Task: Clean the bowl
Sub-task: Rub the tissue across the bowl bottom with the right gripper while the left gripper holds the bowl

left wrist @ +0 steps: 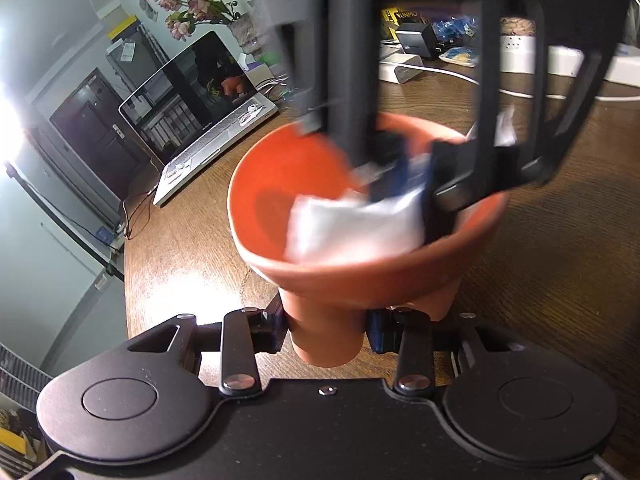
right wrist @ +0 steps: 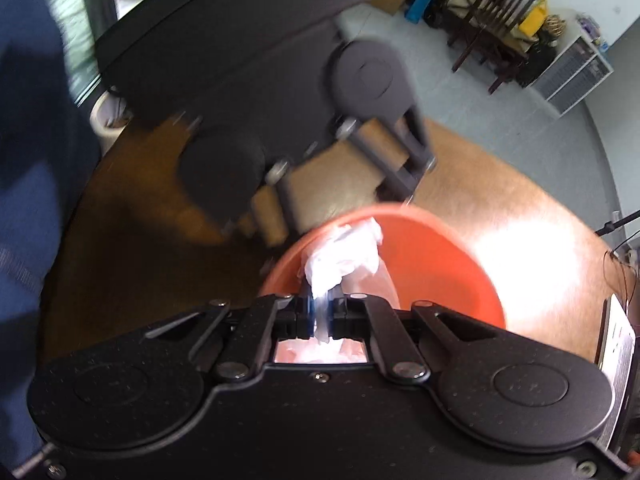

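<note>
A brown wooden table (left wrist: 180,248) carries an open laptop (left wrist: 208,120) and white cables (left wrist: 452,70).

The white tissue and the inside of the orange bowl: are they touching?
Touching. In the left wrist view the white tissue, held by the right tongs, lies pressed against the inner wall of the orange bowl, with no gap visible.

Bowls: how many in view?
1. An orange bowl on the wooden table, held at its base by the left tongs; the right tongs press a white tissue inside it. Others may be hidden behind the tongs.
</note>
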`<control>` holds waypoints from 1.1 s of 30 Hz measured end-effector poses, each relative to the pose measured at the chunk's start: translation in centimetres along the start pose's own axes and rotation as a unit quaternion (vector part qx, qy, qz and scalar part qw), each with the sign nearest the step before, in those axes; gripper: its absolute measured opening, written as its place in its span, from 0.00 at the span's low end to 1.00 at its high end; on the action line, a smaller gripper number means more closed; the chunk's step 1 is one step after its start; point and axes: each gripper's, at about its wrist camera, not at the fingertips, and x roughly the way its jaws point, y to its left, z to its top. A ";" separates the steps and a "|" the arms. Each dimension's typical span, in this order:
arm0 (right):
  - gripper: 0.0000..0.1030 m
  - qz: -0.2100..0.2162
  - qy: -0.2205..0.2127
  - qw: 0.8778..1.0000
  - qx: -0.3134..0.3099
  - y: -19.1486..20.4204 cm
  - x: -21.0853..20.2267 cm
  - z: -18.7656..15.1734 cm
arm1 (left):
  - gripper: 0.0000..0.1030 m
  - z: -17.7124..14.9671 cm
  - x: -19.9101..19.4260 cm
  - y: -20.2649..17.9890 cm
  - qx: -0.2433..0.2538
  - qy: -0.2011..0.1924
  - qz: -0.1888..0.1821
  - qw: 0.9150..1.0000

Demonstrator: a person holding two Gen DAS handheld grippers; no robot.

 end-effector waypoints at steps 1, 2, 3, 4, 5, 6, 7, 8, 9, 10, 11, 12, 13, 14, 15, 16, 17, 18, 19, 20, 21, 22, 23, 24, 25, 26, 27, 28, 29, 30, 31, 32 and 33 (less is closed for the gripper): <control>0.06 -0.004 -0.002 1.000 0.003 -0.4 0.3 0.2 | 0.37 -0.1 0.0 0.0 -0.003 0.001 -0.001 1.000; 0.06 -0.011 -0.004 1.000 0.008 -0.9 0.5 0.3 | 0.37 -0.1 -0.1 0.1 -0.006 0.001 -0.003 1.000; 0.06 -0.017 -0.003 1.000 0.013 -1.3 0.6 0.3 | 0.37 -0.1 -0.1 0.2 -0.009 0.000 -0.005 1.000; 0.06 -0.022 -0.003 1.000 0.017 -1.7 0.7 0.3 | 0.37 -0.1 -0.1 0.2 -0.009 -0.001 -0.005 1.000; 0.06 -0.028 -0.003 0.999 0.022 -2.1 0.7 0.3 | 0.37 -0.1 -0.2 0.2 -0.009 -0.001 -0.005 1.000; 0.06 -0.035 -0.002 0.999 0.031 -2.6 0.7 0.1 | 0.37 -0.2 -0.2 0.1 -0.008 -0.002 -0.005 1.000; 0.06 -0.041 0.000 0.998 0.039 -3.1 0.6 -0.1 | 0.37 -0.2 -0.2 0.1 -0.008 -0.002 -0.004 1.000; 0.06 -0.046 0.003 0.998 0.048 -3.6 0.6 -0.4 | 0.37 -0.2 -0.3 0.1 -0.008 -0.003 -0.004 1.000; 0.06 -0.051 0.009 0.997 0.057 -4.1 0.7 -0.9 | 0.37 -0.2 -0.3 0.1 -0.008 -0.003 -0.005 1.000; 0.06 -0.056 0.015 0.996 0.066 -4.5 0.7 -1.4 | 0.37 -0.2 -0.3 0.2 -0.009 -0.003 -0.006 1.000; 0.06 -0.056 0.022 0.995 0.074 -4.6 0.7 -1.9 | 0.36 -0.2 -0.3 0.2 -0.009 -0.003 -0.006 1.000; 0.06 -0.056 0.029 0.995 0.080 -4.6 0.6 -2.3 | 0.36 -0.2 -0.3 0.2 -0.010 -0.003 -0.007 1.000; 0.06 -0.055 0.034 0.995 0.082 -4.5 0.4 -2.5 | 0.36 -0.2 -0.3 0.3 -0.008 -0.003 -0.007 1.000; 0.06 -0.052 0.041 0.994 0.082 -4.2 0.3 -2.9 | 0.36 -0.2 -0.3 0.3 -0.005 -0.004 -0.008 1.000; 0.06 -0.049 0.047 0.994 0.082 -4.0 0.2 -3.2 | 0.36 -0.2 -0.3 0.3 -0.003 -0.004 -0.008 1.000; 0.06 -0.046 0.051 0.994 0.081 -3.9 0.1 -3.5 | 0.36 -0.2 -0.3 0.4 -0.003 -0.004 -0.008 1.000; 0.06 -0.042 0.055 0.994 0.079 -3.8 0.0 -3.7 | 0.36 -0.1 -0.2 0.4 -0.002 -0.004 -0.008 1.000; 0.06 -0.035 0.060 0.995 0.076 -3.4 0.0 -3.9 | 0.36 -0.1 -0.2 0.4 -0.001 -0.004 -0.008 1.000; 0.06 -0.025 0.064 0.995 0.071 -2.8 0.0 -4.0 | 0.36 -0.1 -0.3 0.4 -0.001 -0.003 -0.008 1.000; 0.06 -0.015 0.066 0.996 0.066 -2.3 0.0 -3.9 | 0.36 0.0 -0.3 0.4 0.000 -0.004 -0.007 1.000; 0.06 -0.008 0.065 0.996 0.065 -1.9 0.1 -3.8 | 0.36 0.0 -0.3 0.3 0.001 -0.004 -0.007 1.000; 0.06 0.000 0.064 0.996 0.064 -1.6 0.2 -3.7 | 0.36 -0.1 -0.4 0.2 0.002 -0.004 -0.006 1.000; 0.06 0.008 0.061 0.996 0.067 -1.4 0.3 -3.6 | 0.36 -0.1 -0.4 0.1 0.002 -0.005 -0.005 1.000; 0.06 0.016 0.057 0.996 0.069 -1.2 0.5 -3.5 | 0.36 -0.1 -0.5 0.1 0.003 -0.005 -0.005 1.000; 0.06 0.019 0.050 0.996 0.071 -1.0 0.6 -3.2 | 0.36 -0.1 -0.5 0.1 0.003 -0.004 -0.005 1.000; 0.06 0.023 0.042 0.996 0.073 -0.8 0.7 -2.8 | 0.36 -0.2 -0.5 0.0 0.003 -0.004 -0.005 1.000; 0.06 0.026 0.033 0.996 0.075 -0.7 0.8 -2.4 | 0.36 -0.2 -0.5 0.0 0.003 -0.004 -0.006 1.000; 0.06 0.024 0.020 0.996 0.079 -0.7 0.9 -1.8 | 0.36 -0.2 -0.5 0.0 0.004 -0.004 -0.006 1.000; 0.06 0.017 0.010 0.996 0.081 -0.8 1.1 -1.5 | 0.36 -0.3 -0.6 0.0 0.005 -0.004 -0.005 1.000; 0.06 0.010 0.001 0.996 0.085 -1.0 1.3 -1.2 | 0.36 -0.3 -0.6 0.0 0.006 -0.004 -0.005 1.000; 0.06 0.000 -0.007 0.996 0.092 -1.5 1.3 -1.0 | 0.37 -0.4 -0.6 0.0 0.004 -0.003 -0.006 1.000; 0.06 -0.011 -0.015 0.995 0.099 -2.0 1.4 -0.8 | 0.37 -0.4 -0.6 0.0 0.002 -0.003 -0.007 1.000; 0.06 -0.020 -0.022 0.994 0.106 -2.5 1.4 -0.6 | 0.37 -0.5 -0.6 0.0 0.001 -0.003 -0.007 1.000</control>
